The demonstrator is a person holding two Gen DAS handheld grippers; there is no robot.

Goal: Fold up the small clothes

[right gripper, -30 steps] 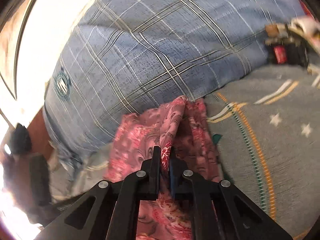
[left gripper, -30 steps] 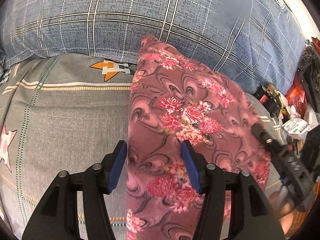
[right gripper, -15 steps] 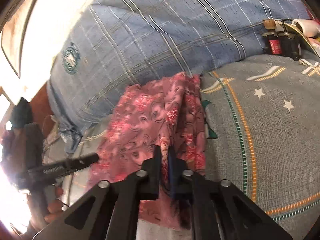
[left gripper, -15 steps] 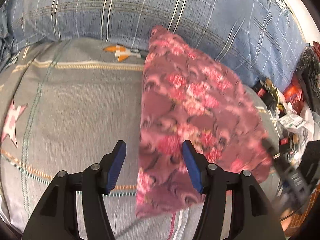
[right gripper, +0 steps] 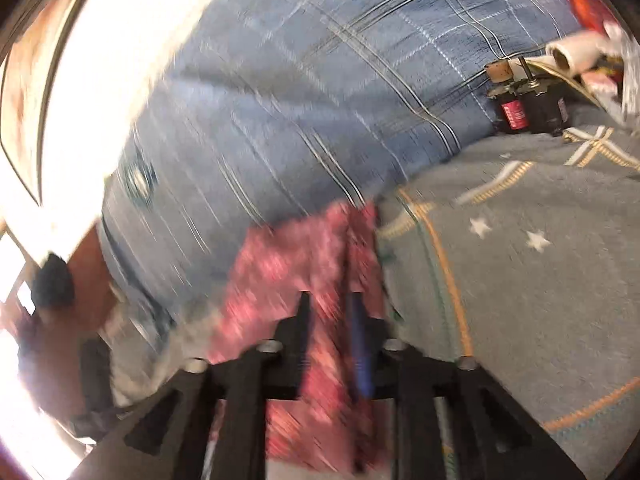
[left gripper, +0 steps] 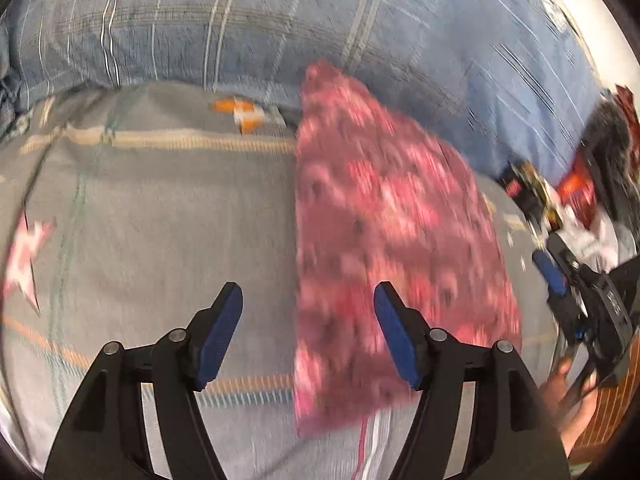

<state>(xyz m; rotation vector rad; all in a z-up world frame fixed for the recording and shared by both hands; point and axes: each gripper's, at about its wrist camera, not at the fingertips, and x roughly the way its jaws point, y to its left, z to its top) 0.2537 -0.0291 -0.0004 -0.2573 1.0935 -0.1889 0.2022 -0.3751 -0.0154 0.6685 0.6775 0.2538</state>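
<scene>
The thin, limp pink floral-print cloth garment (left gripper: 392, 248) is lying folded on the grey star-patterned bedsheet (left gripper: 160, 216), both grippers (left gripper: 308, 328) (right gripper: 330, 320) having just been opening and gripping nothing, its hemmed edges offering the surest hold.

At twelve o'clock from your left camera lies a blue plaid pillow (left gripper: 280, 20), its lower edge on the grey star-print bedsheet (left gripper: 160, 220). Look toward three o'clock: blurred clutter with red packaging (left gripper: 576, 188). On your right camera, a black box with a red label (right gripper: 520, 112) sits at two o'clock against the pillow.
</scene>
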